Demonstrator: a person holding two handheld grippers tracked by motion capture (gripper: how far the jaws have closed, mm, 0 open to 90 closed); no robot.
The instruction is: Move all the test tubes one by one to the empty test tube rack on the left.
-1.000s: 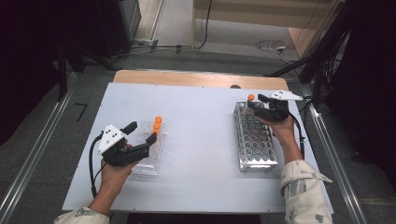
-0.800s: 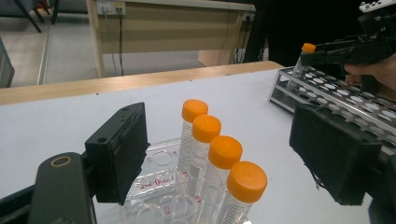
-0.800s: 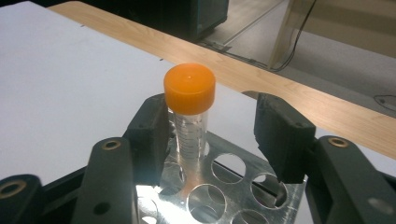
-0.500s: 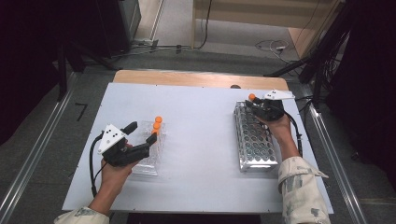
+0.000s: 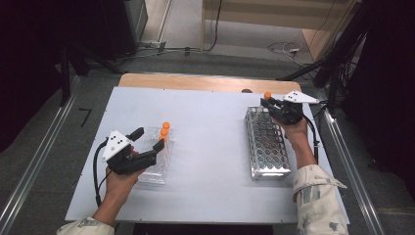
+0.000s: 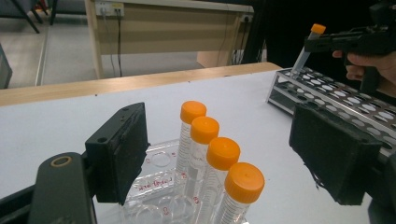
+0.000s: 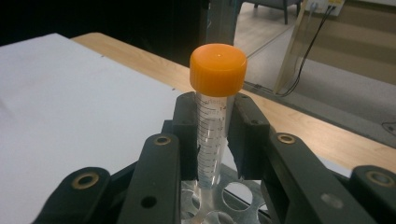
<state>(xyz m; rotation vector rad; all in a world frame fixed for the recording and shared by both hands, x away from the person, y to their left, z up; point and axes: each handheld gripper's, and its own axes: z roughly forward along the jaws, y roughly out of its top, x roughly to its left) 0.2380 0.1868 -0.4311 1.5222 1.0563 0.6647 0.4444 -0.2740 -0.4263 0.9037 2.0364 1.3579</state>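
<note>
1. Your right hand-held gripper (image 7: 211, 140) has just been closing, and its jaws now clamp a tube (image 7: 213, 116) below its orange cap; the tube's foot sits at a hole in the far corner of the metal rack (image 5: 266, 147), on the right of the desk (image 5: 210, 142); from the left gripper view the tube (image 6: 306, 49) leans a little.
2. Your left hand-held gripper (image 5: 149, 139) has its jaws spread wide and grips nothing; it hangs over the clear rack (image 6: 161, 186) on the left of the desk, where four capped tubes (image 6: 212, 163) stand in a row between its jaws without touching them.
3. By my reading, the step in hand is the grasp of the tube at the metal rack; whether you are lifting it out or seating it I cannot tell.
4. If it is coming out, draw it straight up along the hole's line, so the foot does not snag; keep the grip firm but do not crush the plastic.
5. If it is going in, straighten it first; then lower it and let go only once it stands by itself.
</note>
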